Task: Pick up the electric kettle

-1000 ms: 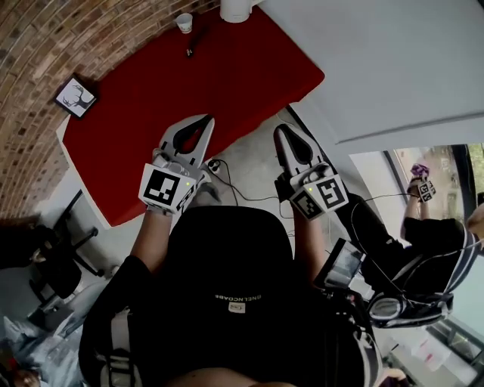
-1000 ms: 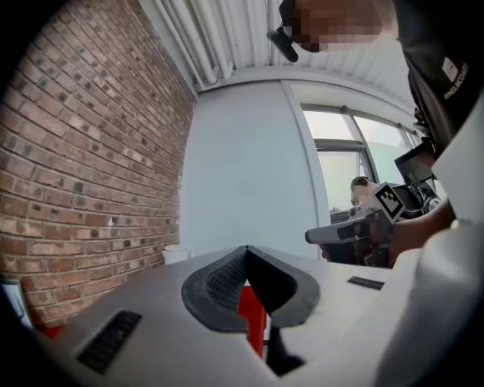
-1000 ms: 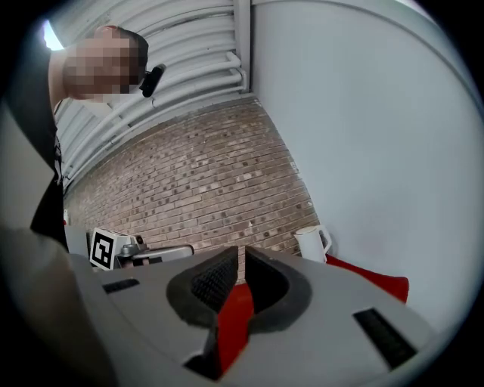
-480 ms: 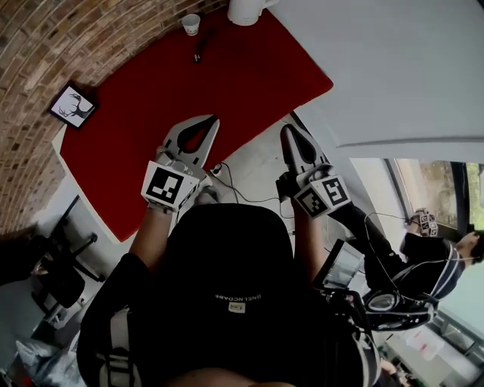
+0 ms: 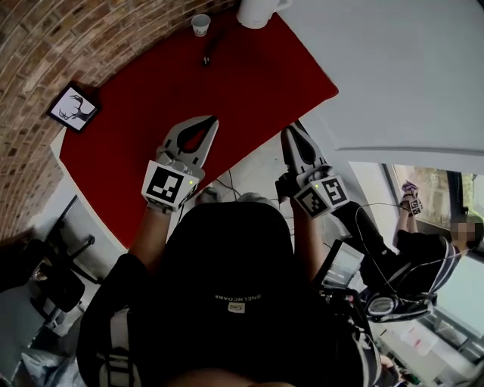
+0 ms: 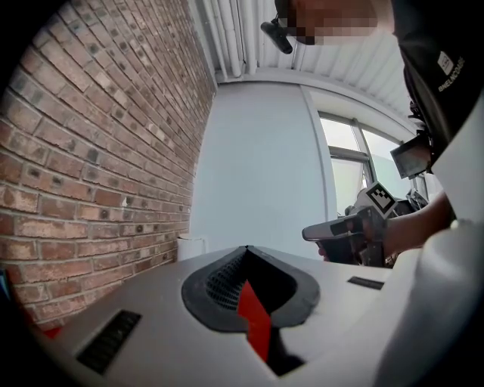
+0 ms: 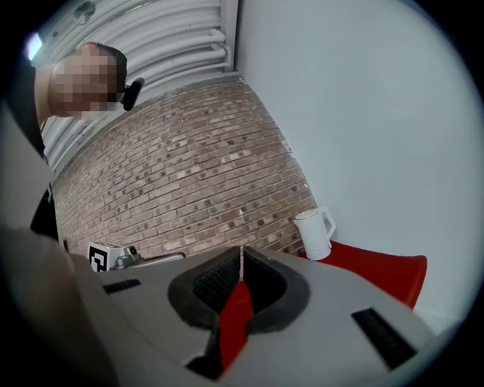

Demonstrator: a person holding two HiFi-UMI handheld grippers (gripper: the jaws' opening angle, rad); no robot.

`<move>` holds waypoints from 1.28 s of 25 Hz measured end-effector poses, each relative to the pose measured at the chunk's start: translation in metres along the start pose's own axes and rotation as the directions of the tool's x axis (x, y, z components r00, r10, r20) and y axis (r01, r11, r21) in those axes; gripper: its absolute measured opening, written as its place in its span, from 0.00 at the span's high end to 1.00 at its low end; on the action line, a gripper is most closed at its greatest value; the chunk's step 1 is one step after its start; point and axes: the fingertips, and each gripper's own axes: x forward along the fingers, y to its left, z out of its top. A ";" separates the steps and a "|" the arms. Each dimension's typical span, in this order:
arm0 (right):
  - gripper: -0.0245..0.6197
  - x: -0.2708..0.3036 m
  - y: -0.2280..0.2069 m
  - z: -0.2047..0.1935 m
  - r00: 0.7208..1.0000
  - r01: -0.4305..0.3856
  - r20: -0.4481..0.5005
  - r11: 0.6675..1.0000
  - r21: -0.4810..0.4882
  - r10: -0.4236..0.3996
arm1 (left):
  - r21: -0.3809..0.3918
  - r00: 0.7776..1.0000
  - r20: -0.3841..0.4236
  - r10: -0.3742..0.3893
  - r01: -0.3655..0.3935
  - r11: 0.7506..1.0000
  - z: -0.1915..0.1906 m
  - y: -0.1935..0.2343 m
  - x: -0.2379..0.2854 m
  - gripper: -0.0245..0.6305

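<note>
Red worktop [image 5: 227, 83] holds the kettle [image 5: 255, 10]; well short of it, my left tongs [image 5: 211, 119] and right tongs [image 5: 291, 130] are closed, empty, nothing within reach.

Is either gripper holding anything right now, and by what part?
Nothing is held. The left gripper and right gripper are both shut and empty; the kettle stands far off on the red table.
</note>
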 end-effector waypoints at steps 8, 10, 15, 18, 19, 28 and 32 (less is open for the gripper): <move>0.93 0.011 0.007 0.002 1.000 -0.010 0.004 1.000 -0.011 0.010 | -0.005 1.000 0.005 0.029 -0.029 1.000 0.001 0.015 -0.012 0.95; 0.93 0.013 0.008 0.001 1.000 -0.019 -0.001 1.000 -0.024 0.019 | 0.019 0.999 -0.008 0.033 -0.033 0.999 -0.001 0.017 -0.013 0.95; 0.93 0.024 0.007 0.001 0.999 -0.043 -0.011 0.999 -0.029 0.043 | -0.009 0.998 -0.006 0.057 -0.057 0.998 -0.001 0.024 -0.013 0.95; 0.93 0.033 0.002 0.003 0.998 -0.063 -0.010 0.998 -0.030 0.062 | 0.002 0.997 -0.008 0.076 -0.076 0.997 0.000 0.027 -0.010 0.95; 0.93 0.036 0.000 0.004 0.997 -0.071 -0.011 0.997 -0.031 0.071 | 0.003 0.996 -0.007 0.084 -0.084 0.996 0.001 0.027 -0.009 0.95; 0.93 0.068 -0.013 0.009 0.988 -0.156 -0.008 0.988 0.002 0.156 | 0.049 0.989 -0.026 0.148 -0.147 0.988 0.000 0.036 0.007 0.95; 0.93 0.079 -0.026 0.008 0.984 -0.175 -0.018 0.985 0.012 0.175 | 0.042 0.982 -0.041 0.185 -0.183 0.982 -0.003 0.041 0.015 0.95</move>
